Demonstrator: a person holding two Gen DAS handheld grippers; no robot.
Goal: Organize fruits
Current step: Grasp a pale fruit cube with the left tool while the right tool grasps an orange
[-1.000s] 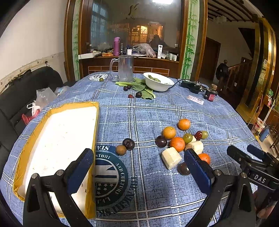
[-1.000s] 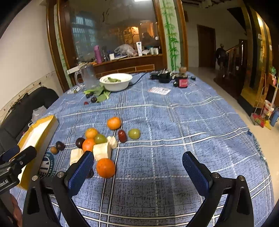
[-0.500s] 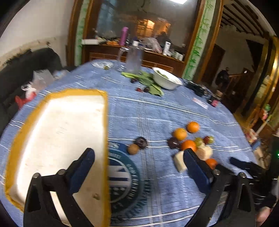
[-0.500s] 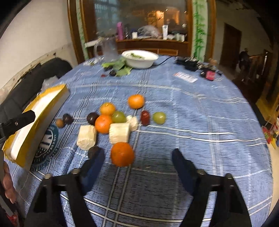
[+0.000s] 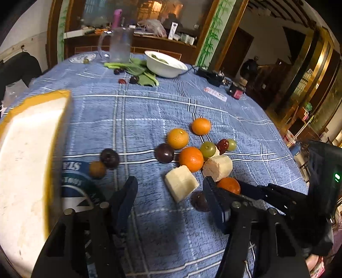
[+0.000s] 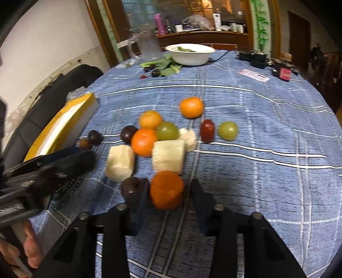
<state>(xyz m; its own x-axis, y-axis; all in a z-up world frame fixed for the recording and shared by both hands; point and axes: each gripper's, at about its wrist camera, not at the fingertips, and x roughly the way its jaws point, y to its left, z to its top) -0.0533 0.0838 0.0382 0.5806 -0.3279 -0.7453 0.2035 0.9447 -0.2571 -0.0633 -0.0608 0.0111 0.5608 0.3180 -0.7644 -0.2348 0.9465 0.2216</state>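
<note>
Dim warm indoor light; brightest glow behind the glass cabinet [image 5: 132, 12] beyond the table [image 5: 149, 111]. Soft shadows fall toward the viewer. Fisheye bending and black vignetting at corners; motion blur smears nearer foreground.

My jaws are black with dark blue pads [image 6: 201, 198]; between them sits an orange tangerine [image 6: 167, 190], beside a dark purple plum [image 6: 130, 188], on blue cloth [image 6: 256, 149] with white plaid lines, near a yellow-rimmed white tray [image 5: 25, 171]
</note>
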